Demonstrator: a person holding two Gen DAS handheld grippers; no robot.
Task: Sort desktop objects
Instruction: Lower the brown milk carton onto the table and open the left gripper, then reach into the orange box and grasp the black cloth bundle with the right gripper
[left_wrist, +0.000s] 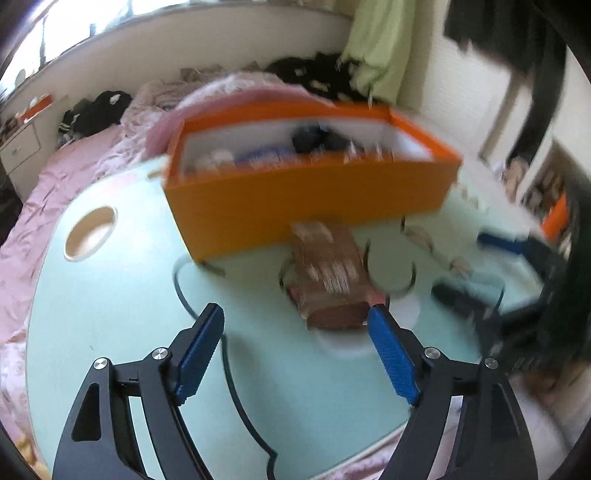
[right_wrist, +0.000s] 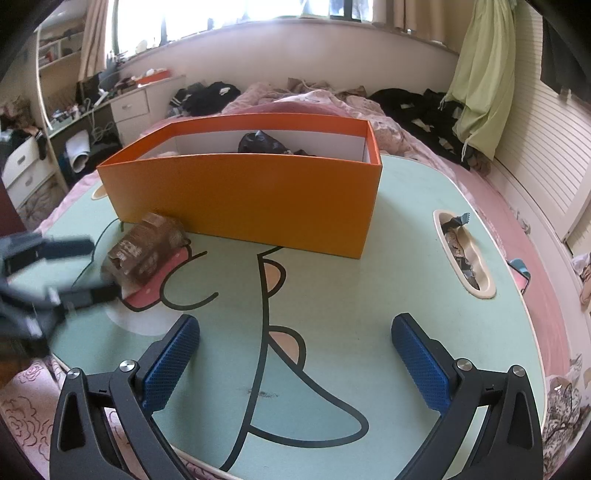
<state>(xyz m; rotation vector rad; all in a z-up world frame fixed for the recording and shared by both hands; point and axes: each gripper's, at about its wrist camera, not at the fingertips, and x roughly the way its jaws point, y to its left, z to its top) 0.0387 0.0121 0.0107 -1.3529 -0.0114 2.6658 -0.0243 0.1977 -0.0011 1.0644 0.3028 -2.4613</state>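
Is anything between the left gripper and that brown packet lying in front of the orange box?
Nothing visible. The open left gripper faces the brown crinkled packet across bare mint-green tabletop; the orange cardboard box stands behind the packet, not between.
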